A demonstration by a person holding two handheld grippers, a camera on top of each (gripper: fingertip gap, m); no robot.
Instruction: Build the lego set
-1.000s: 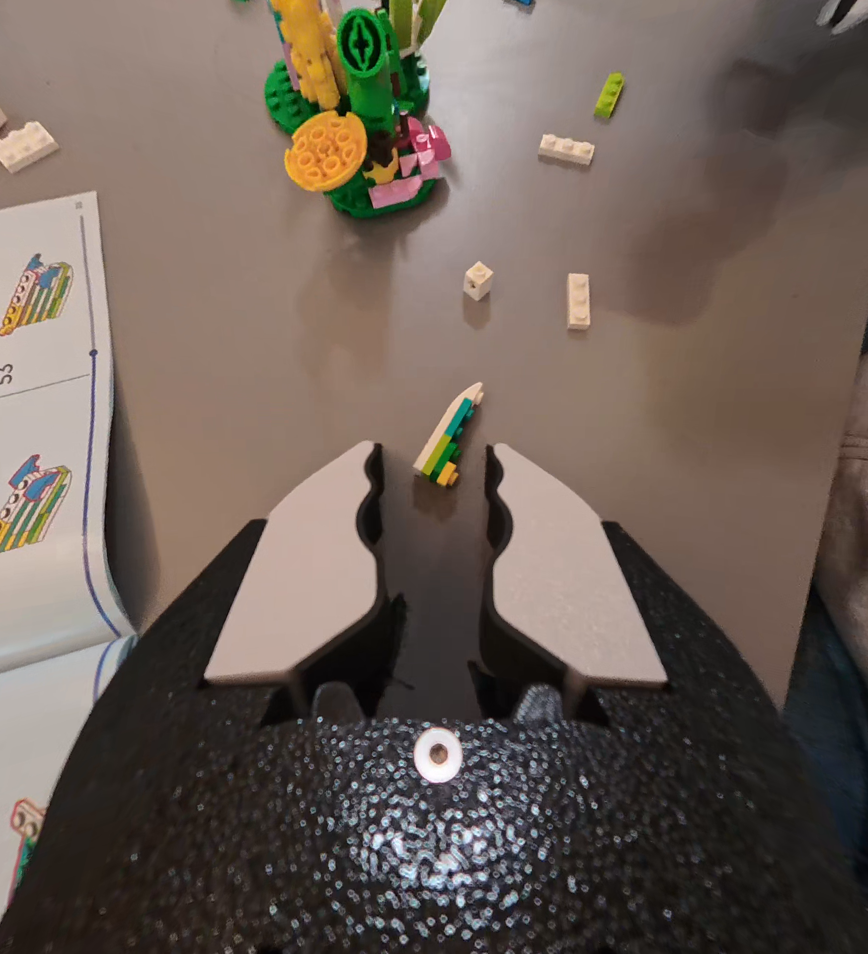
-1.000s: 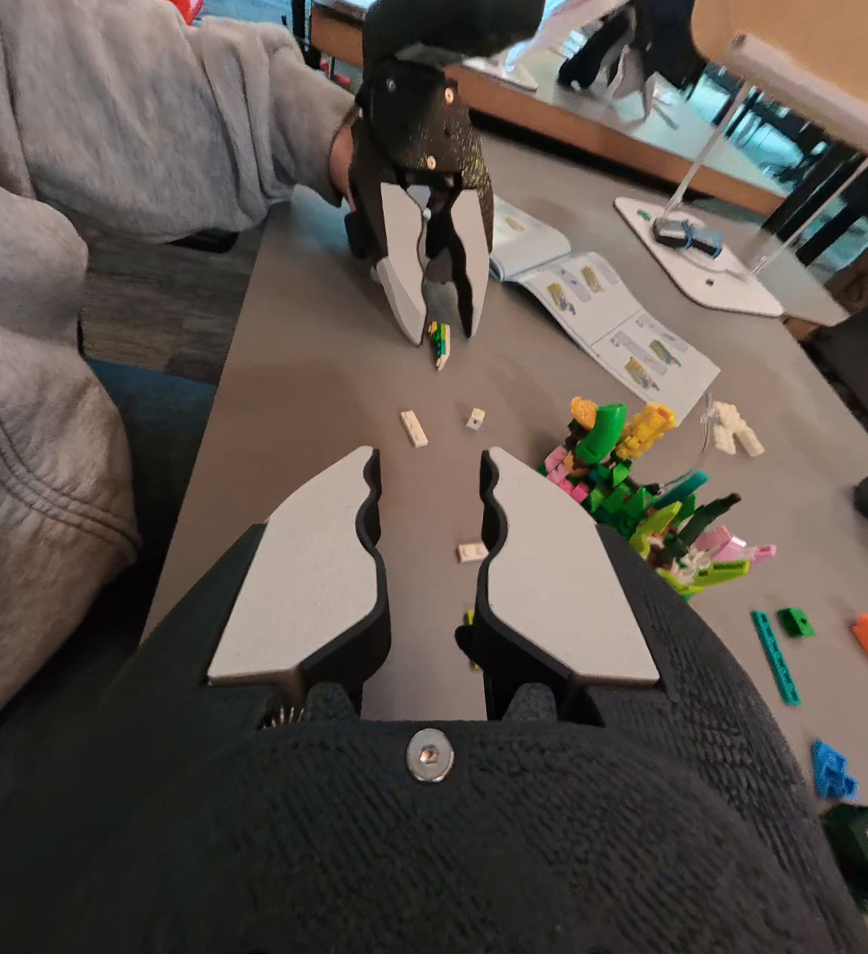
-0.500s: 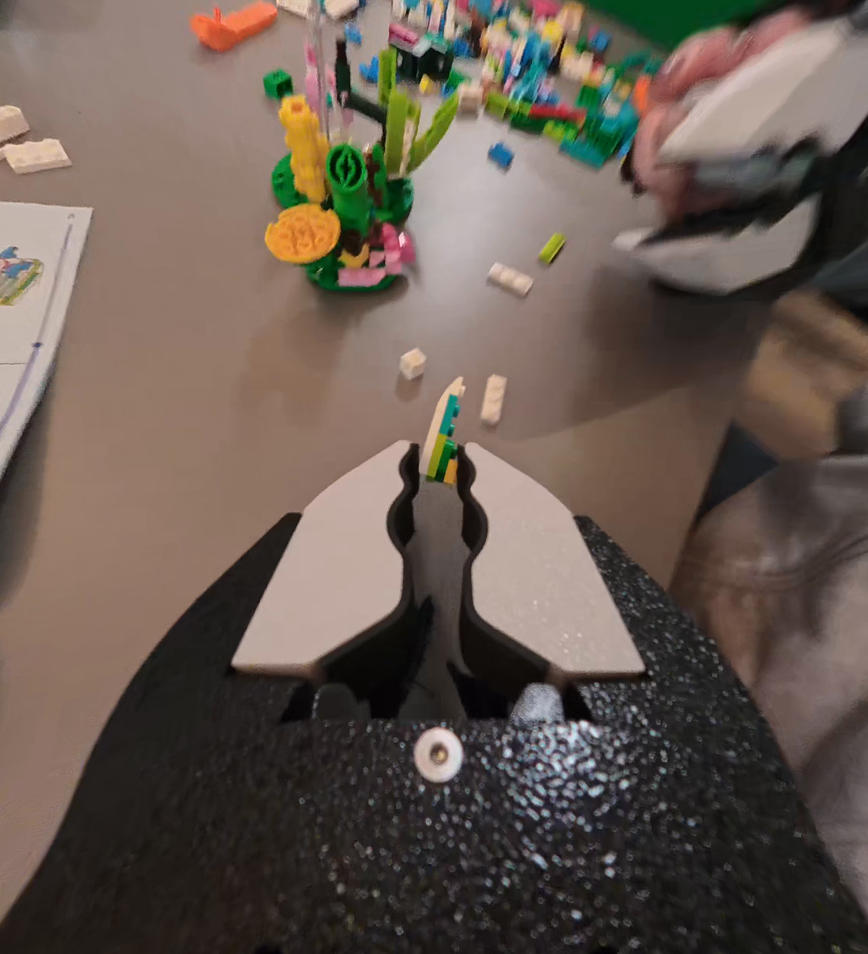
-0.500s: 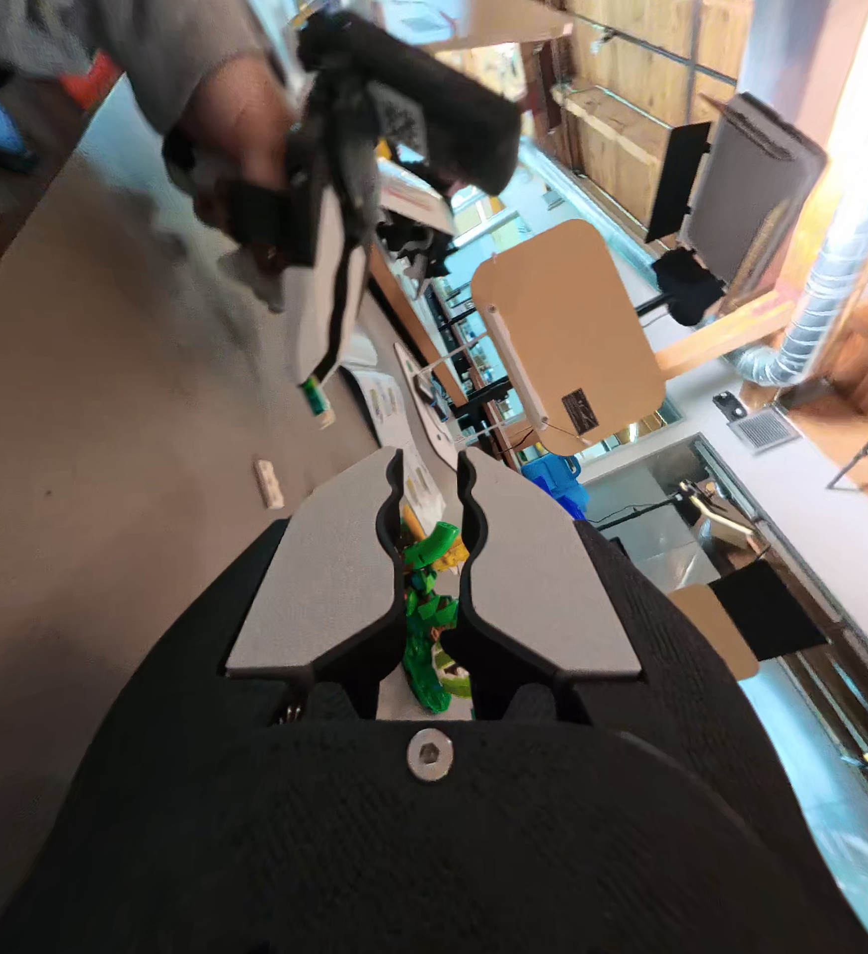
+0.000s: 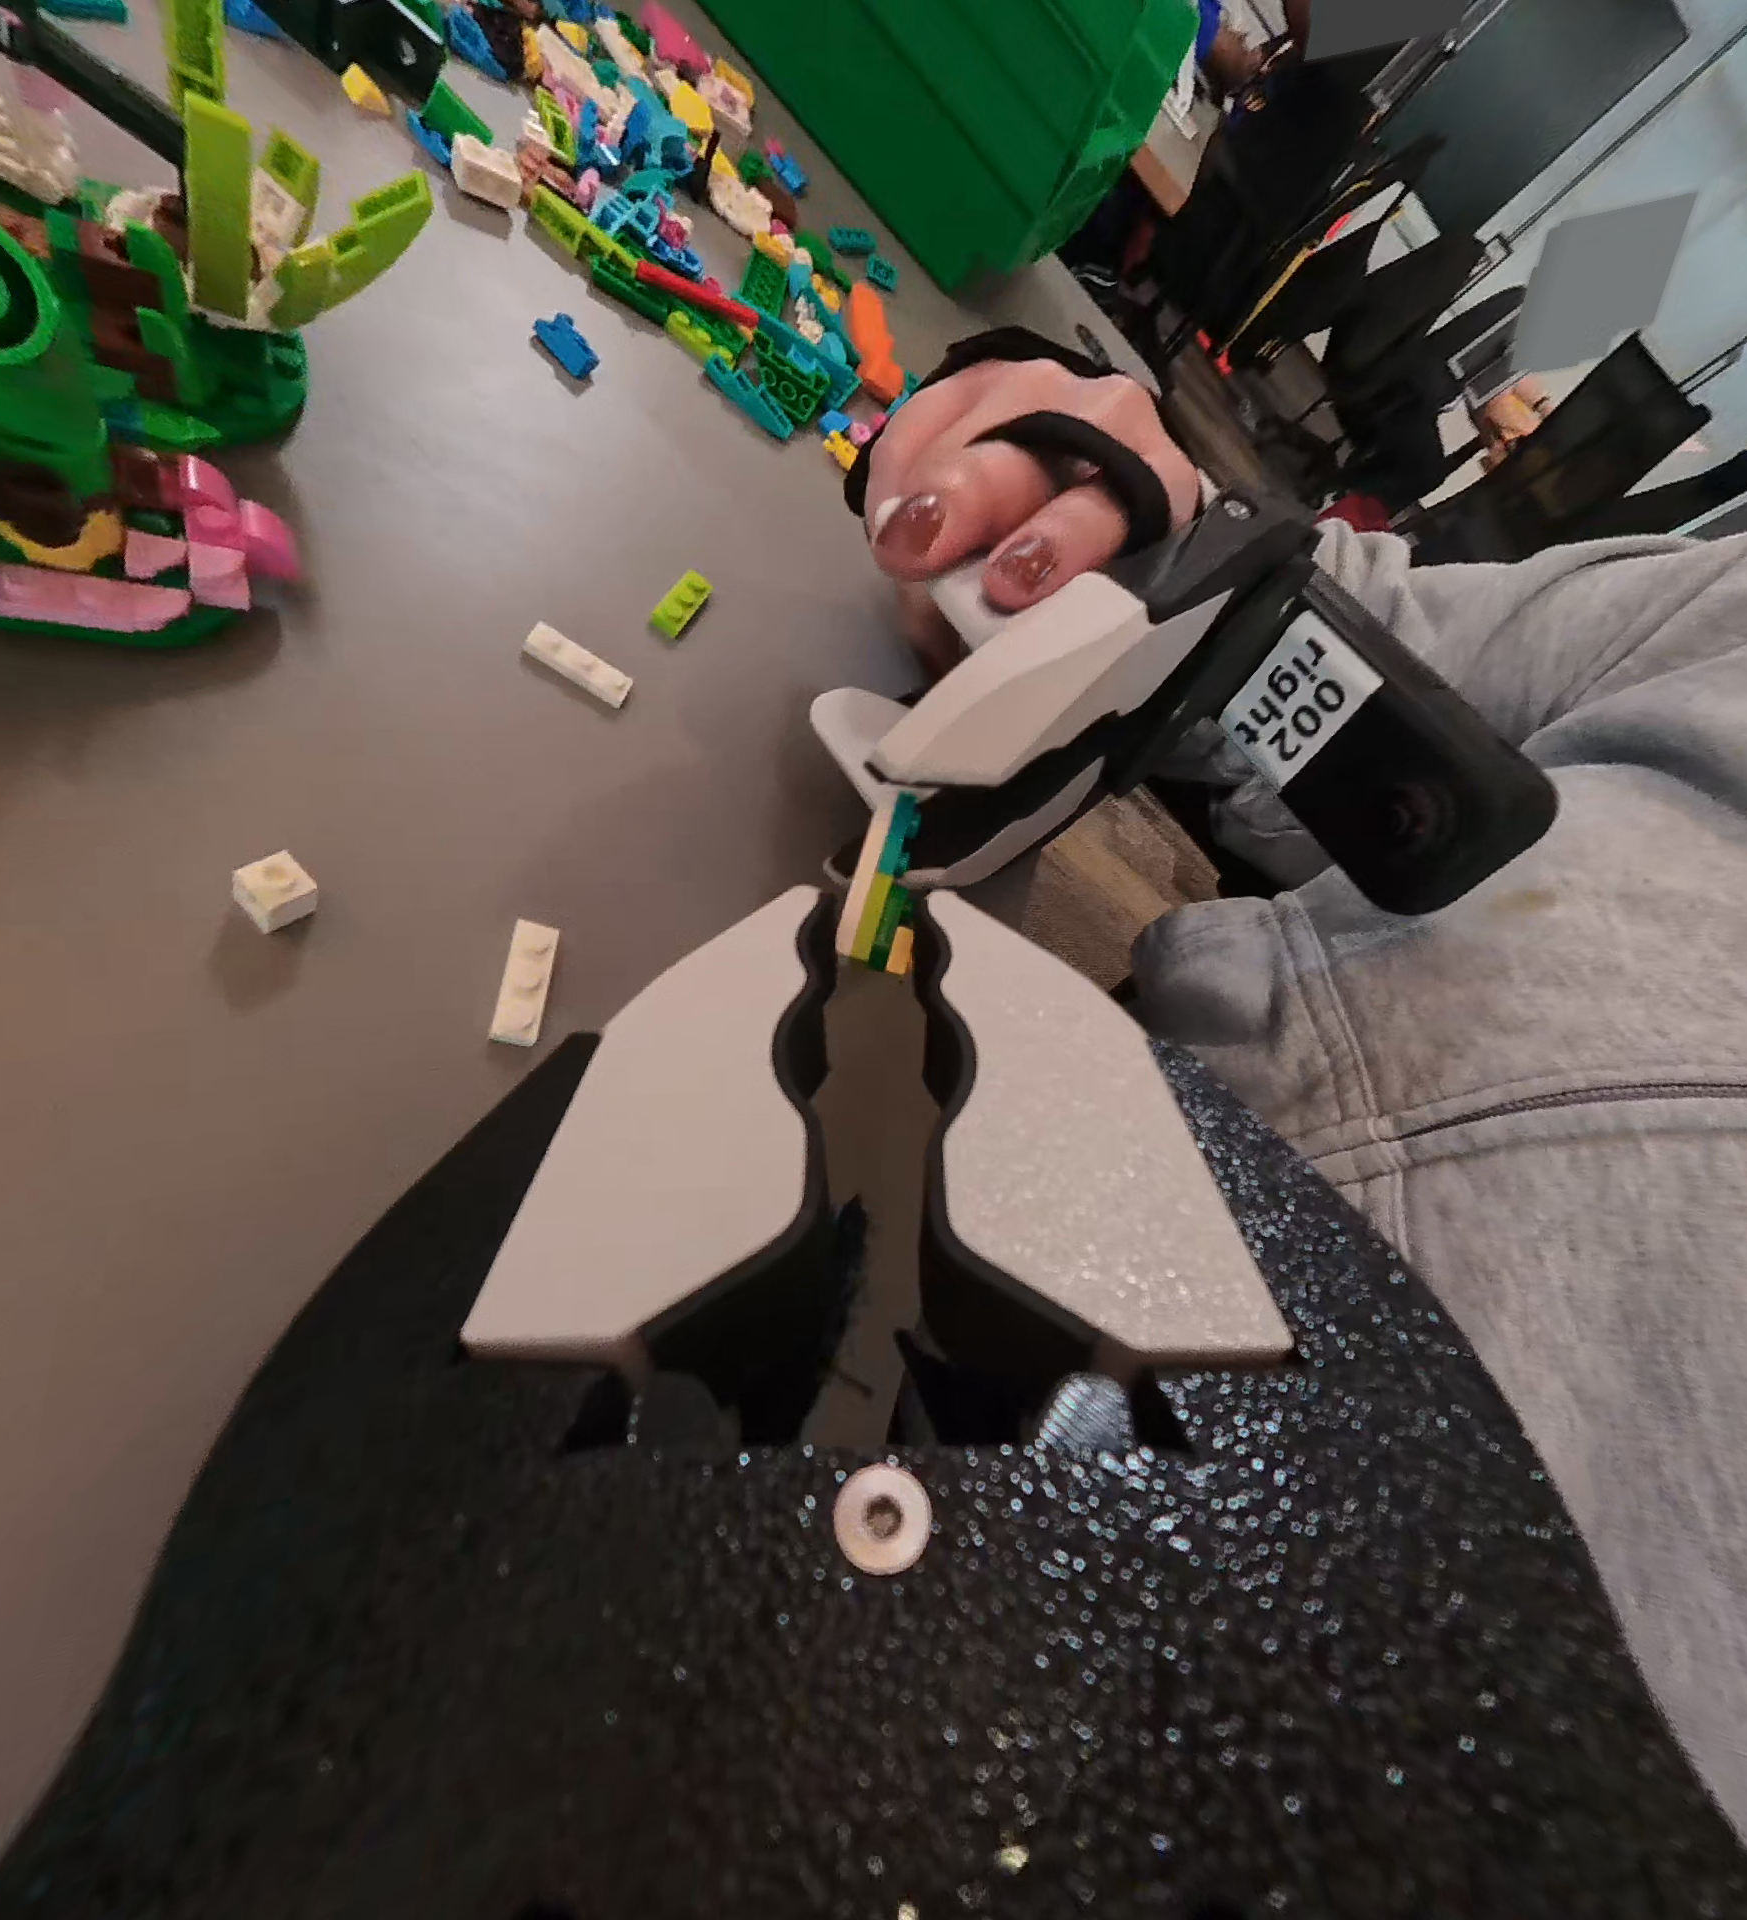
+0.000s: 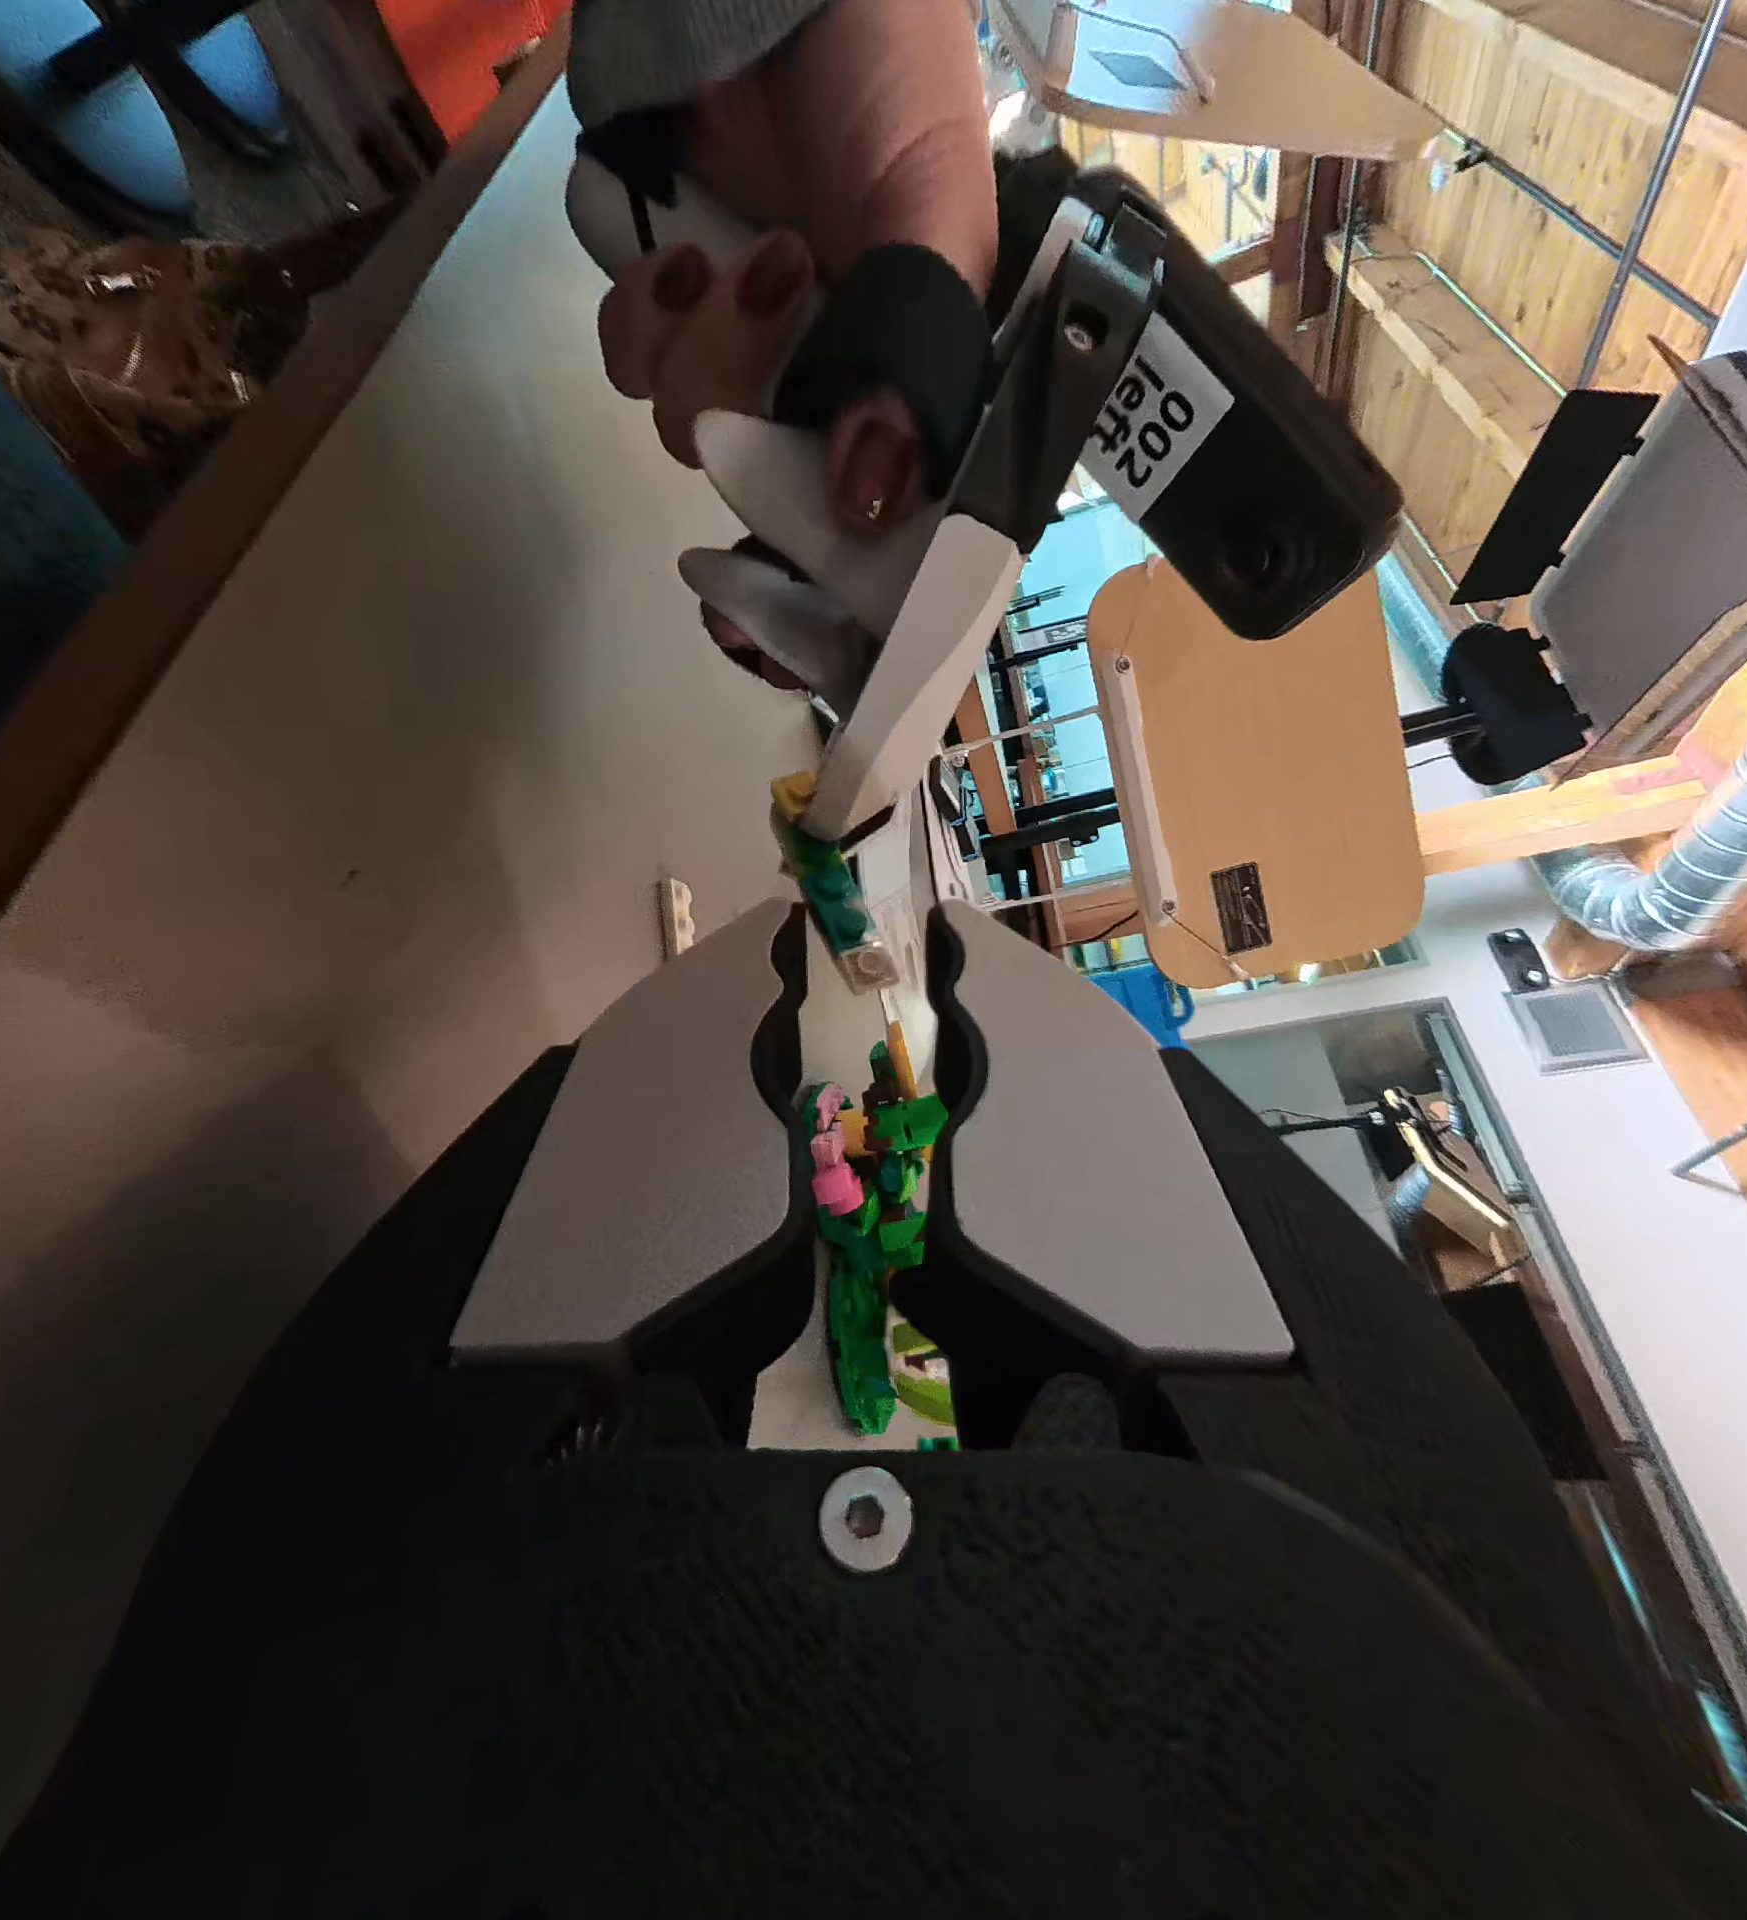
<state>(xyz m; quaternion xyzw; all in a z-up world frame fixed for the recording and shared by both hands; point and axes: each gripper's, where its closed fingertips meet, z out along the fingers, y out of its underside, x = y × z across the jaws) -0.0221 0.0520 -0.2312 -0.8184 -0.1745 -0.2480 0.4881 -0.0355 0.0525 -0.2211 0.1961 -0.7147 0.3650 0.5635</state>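
My left gripper (image 5: pixel 874 920) is shut on a small stack of bricks (image 5: pixel 874 904), white, teal, lime, green and yellow, and holds it above the grey table (image 5: pixel 381 810). My right gripper (image 5: pixel 895 821) comes in from the right, and its fingers straddle the stack's far teal end. In the right wrist view the stack (image 6: pixel 838 904) points toward me from the left gripper's fingers (image 6: pixel 890 727). Its pale end sits between the fingers of my right gripper (image 6: pixel 864 925), close to the left pad, with a gap to the right pad. Nothing is gripped there.
A green flower model (image 5: pixel 69 416) stands at the left. Loose white bricks (image 5: pixel 275 888) (image 5: pixel 526 982) (image 5: pixel 576 665) and a lime one (image 5: pixel 680 603) lie on the table. A pile of coloured bricks (image 5: pixel 692 208) and a green bin (image 5: pixel 952 104) lie beyond. A grey sleeve (image 5: pixel 1575 1039) is at the right. Both grippers' tips are close together, under 4 cm apart.
My left gripper closed on the brick stack and lifted it off the table. My right gripper narrowed, swung round and moved in until its fingers straddle the stack's far end.
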